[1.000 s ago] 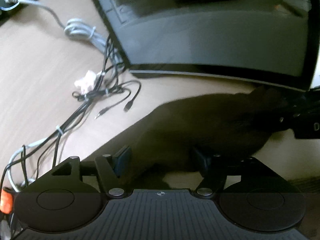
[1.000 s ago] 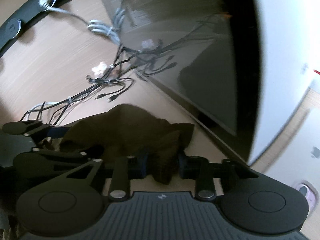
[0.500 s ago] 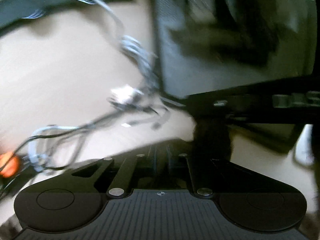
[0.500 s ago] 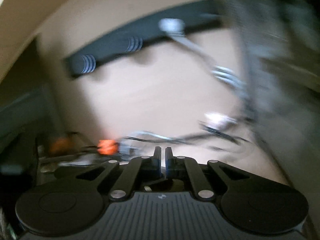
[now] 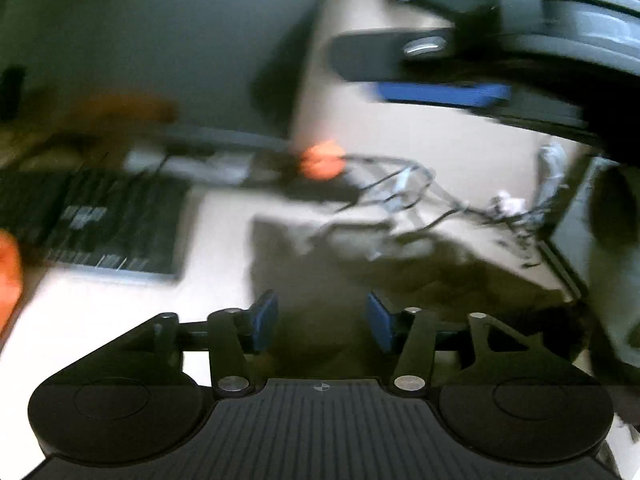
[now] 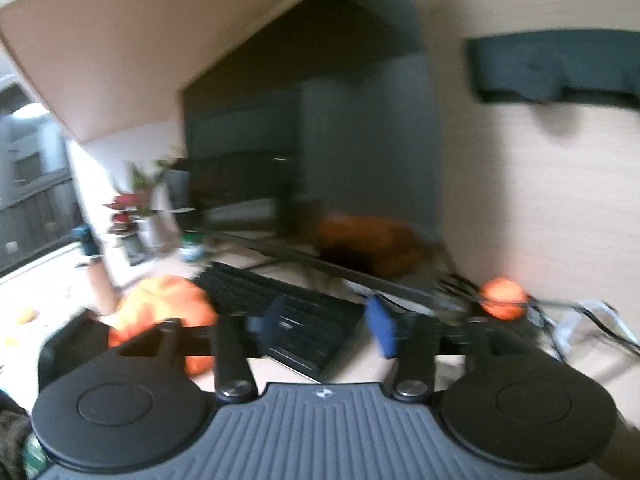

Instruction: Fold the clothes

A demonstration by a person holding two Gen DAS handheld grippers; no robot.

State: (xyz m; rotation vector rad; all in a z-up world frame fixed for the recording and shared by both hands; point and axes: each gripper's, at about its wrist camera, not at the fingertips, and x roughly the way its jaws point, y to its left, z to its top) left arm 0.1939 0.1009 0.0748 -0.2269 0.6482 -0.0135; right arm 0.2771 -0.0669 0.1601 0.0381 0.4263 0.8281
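Desk [image 5: 224, 300] bears dark garment [image 5: 420, 280], left view only; keyboard [image 6: 280, 312] beyond right; both fingers just released, empty.

In the left wrist view the garment [image 5: 400, 280] lies on the worktop [image 5: 400, 132] at lower centre, the keyboard [image 5: 100, 224] to its left, the cable tangle [image 5: 420, 184] above it toward the upper right.
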